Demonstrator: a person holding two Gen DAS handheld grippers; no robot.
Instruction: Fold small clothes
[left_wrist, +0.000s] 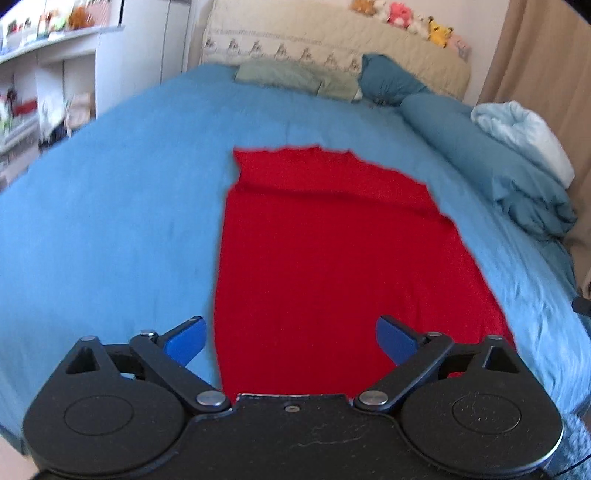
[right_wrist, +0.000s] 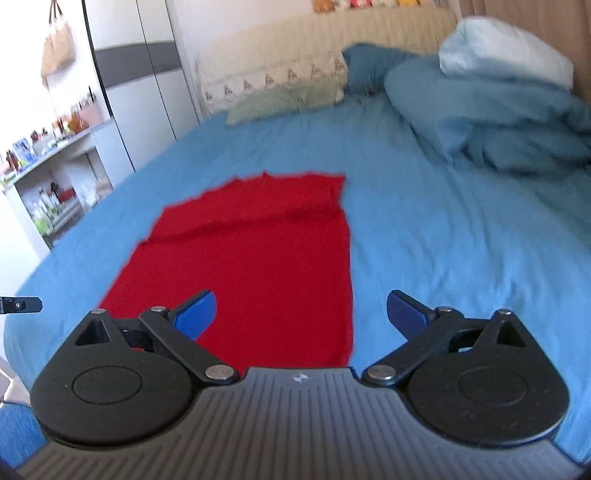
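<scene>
Both claws gape wide with nothing in them: left gripper (left_wrist: 290, 341), right gripper (right_wrist: 301, 317). Red cloth (left_wrist: 325, 266) lies flat on the blue bedsheet (left_wrist: 110, 192) at 12 o'clock. Risk imo: pinching sheet along with it, bunching the fold

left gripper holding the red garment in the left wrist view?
No: the left gripper has its jaws wide apart with nothing between them, above the flat red fabric garment on the blue bedsheet.
</scene>
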